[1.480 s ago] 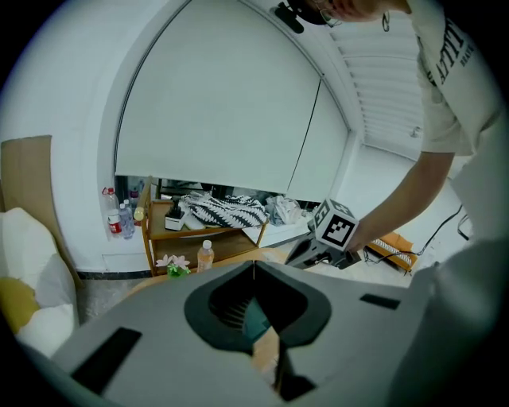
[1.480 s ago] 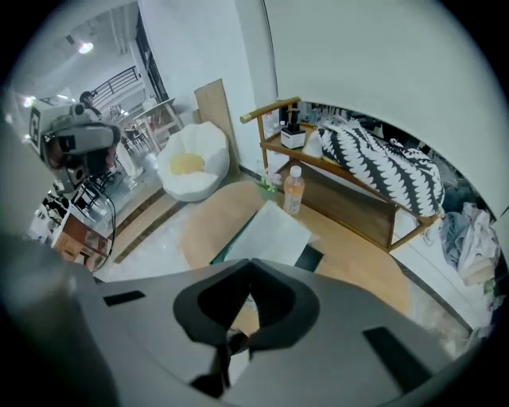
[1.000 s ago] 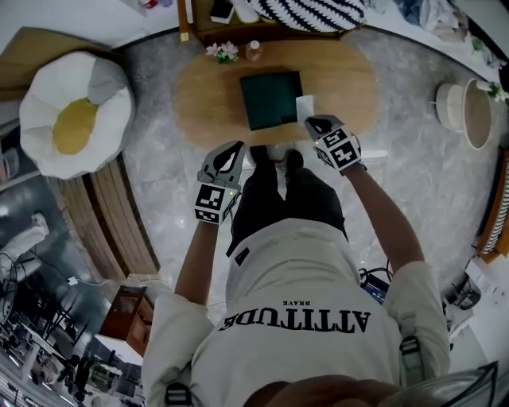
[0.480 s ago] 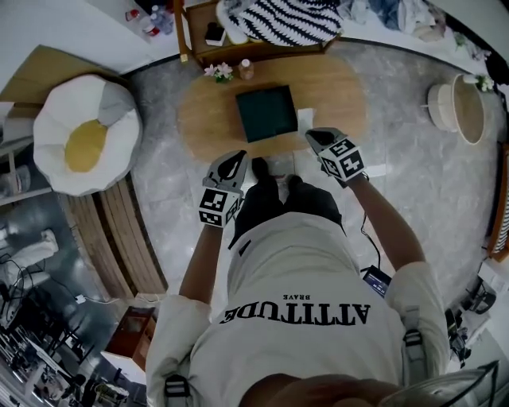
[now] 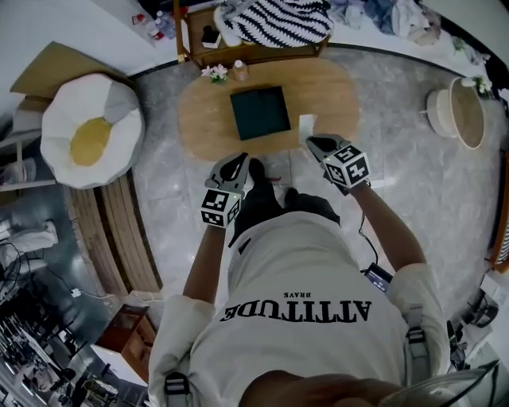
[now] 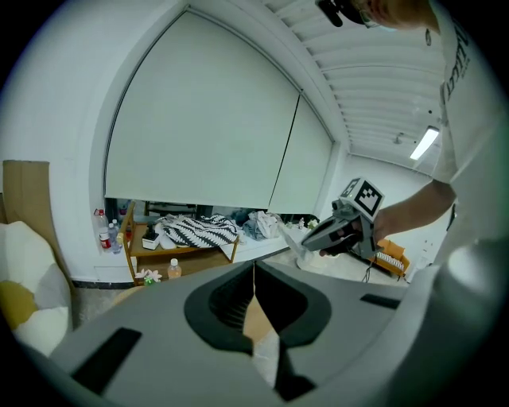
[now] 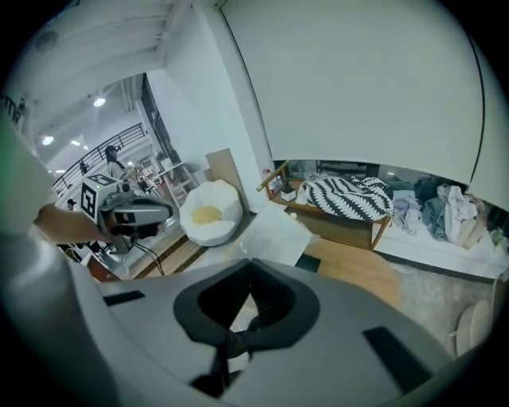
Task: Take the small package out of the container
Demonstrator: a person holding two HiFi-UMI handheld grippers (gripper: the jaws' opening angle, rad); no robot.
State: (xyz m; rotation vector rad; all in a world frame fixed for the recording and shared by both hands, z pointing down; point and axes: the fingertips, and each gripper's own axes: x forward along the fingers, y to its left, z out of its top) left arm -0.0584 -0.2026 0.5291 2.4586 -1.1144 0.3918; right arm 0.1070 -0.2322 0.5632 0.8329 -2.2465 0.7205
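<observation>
Overhead, I see the right gripper (image 5: 312,141) clamped on the small package (image 5: 306,127), a white piece poking past its tips. It sits just to the right of the dark green container (image 5: 260,112) and outside its rim. The container rests near the middle of the oval wooden table (image 5: 199,119).

My right gripper view shows the grasp itself, which the head view doesn't: the jaws are pinched together with the package fanning out beyond them. The package covers most of the container there, so only a dark corner peeks out at its lower right.

The left gripper (image 5: 241,159) hangs off the table's near edge, well apart from the container. Its own view shows its jaws pressed together with nothing caught between them. That view also shows the other gripper side-on at the right, with the white package at its nose.

On the table's far edge stand a sprig of flowers (image 5: 212,72) and a small bottle (image 5: 237,70). Behind them a low wooden shelf (image 5: 191,36) carries a striped cloth (image 5: 274,20). An egg-shaped cushion (image 5: 89,131) sits to the left on the floor, and a round basket (image 5: 457,111) far to the right. The person's legs (image 5: 274,203) hide the floor between the grippers. Each gripper's grey body fills the lower half of its own view.
</observation>
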